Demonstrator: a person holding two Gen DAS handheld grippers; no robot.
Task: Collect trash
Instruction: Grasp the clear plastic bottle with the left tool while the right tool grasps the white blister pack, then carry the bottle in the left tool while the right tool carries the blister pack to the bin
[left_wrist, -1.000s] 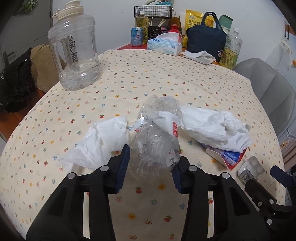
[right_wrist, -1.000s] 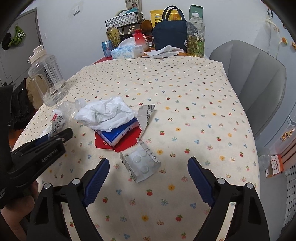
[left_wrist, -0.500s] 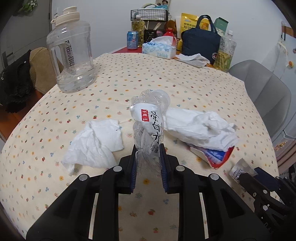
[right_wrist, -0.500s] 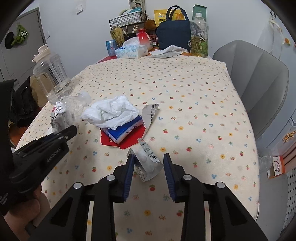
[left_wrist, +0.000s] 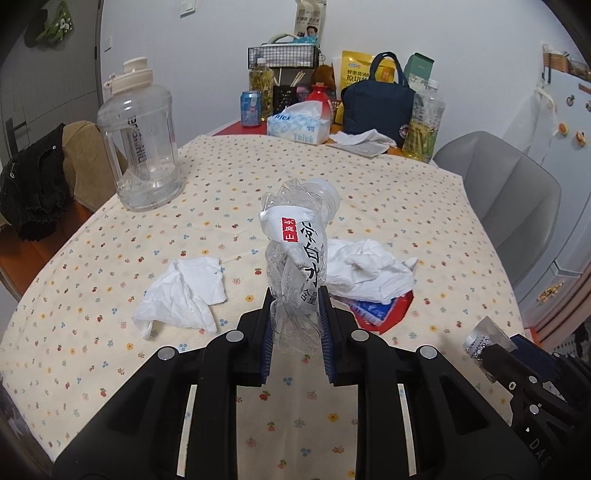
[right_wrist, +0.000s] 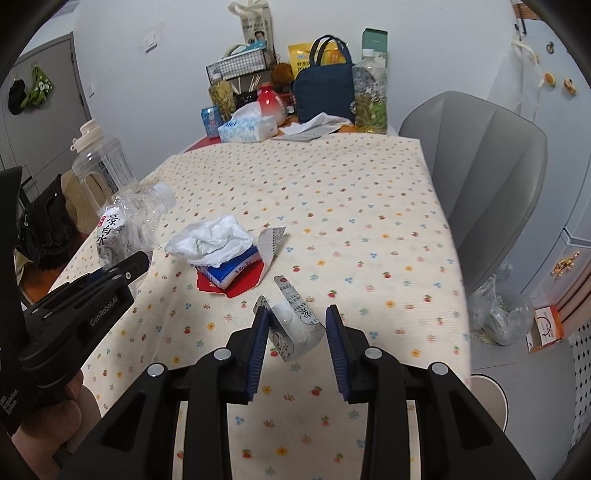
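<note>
A crushed clear plastic bottle (left_wrist: 295, 236) with a white and red label stands upright in my left gripper (left_wrist: 295, 299), which is shut on its lower part and holds it above the flowered tablecloth (left_wrist: 332, 173). My right gripper (right_wrist: 297, 317) is shut on an empty silver blister pack (right_wrist: 295, 325), also off the table. In the right wrist view, the bottle (right_wrist: 122, 229) shows at the left. On the cloth lie a crumpled tissue (left_wrist: 184, 295) and a bigger tissue wad (left_wrist: 365, 269) on a blue packet and red wrapper (left_wrist: 380, 310).
A big clear water jug (left_wrist: 140, 140) stands at the left rear. A tissue box (left_wrist: 295, 125), a navy bag (left_wrist: 376, 103) and bottles crowd the far end. A grey chair (left_wrist: 498, 192) is at the right, with a clear plastic bag (right_wrist: 498, 314) on the floor beside it.
Both grippers closed, the left on the bottle and the right on the blister pack. Both then rose and drew back, lifting their items off the cloth.
</note>
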